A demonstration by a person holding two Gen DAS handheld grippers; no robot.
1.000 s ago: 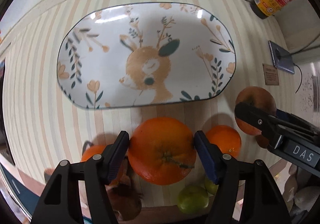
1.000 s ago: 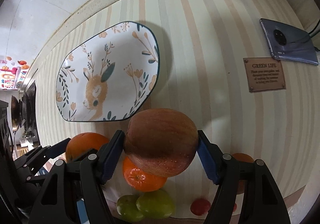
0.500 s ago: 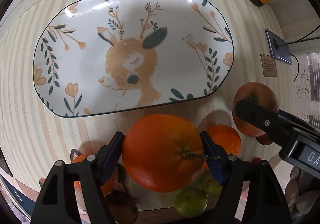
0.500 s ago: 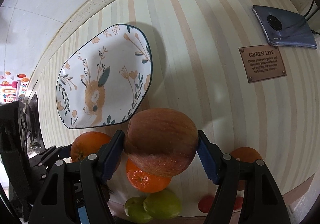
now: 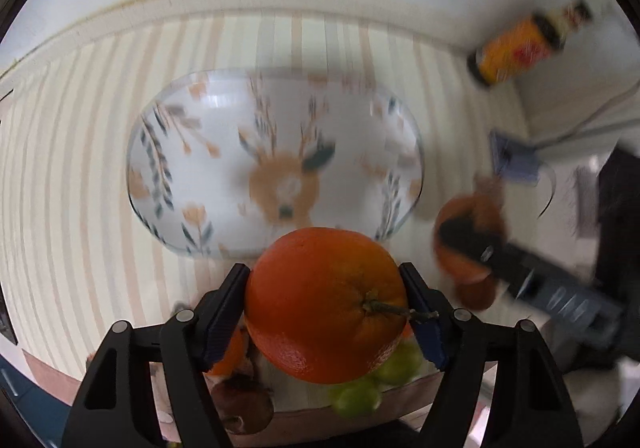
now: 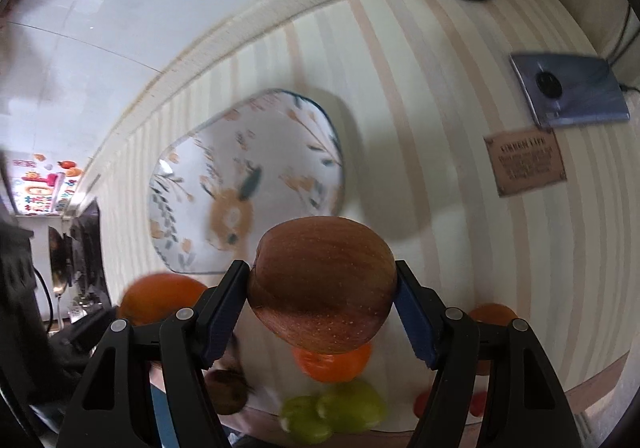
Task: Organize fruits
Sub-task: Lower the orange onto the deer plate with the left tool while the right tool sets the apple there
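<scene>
Each claw pinches one fruit clear of the desk (image 6: 460, 96), left claw (image 5: 326, 308) the orange (image 5: 324, 304), right claw (image 6: 322, 308) the apple (image 6: 322, 284), likely bound for the deer plate (image 5: 224, 120) at frame centre.

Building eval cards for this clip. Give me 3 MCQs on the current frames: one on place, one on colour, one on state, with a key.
1. Where does the deer plate sit relative to the orange in the left tongs?
A. beyond it, on the striped mat
B. under a stack of bowls
C. on the phone

2. What colour are the small fruits lying below the apple?
A. blue
B. green
C. white

3. What state are the right tongs in?
A. open, holding nothing
B. shut on the apple
C. shut on the bottle

Key: 1 A, the plate lies past the fingertips on the striped mat. 2 B, they show pale green in the right wrist view. 3 B, both pads press the apple's sides.
</scene>
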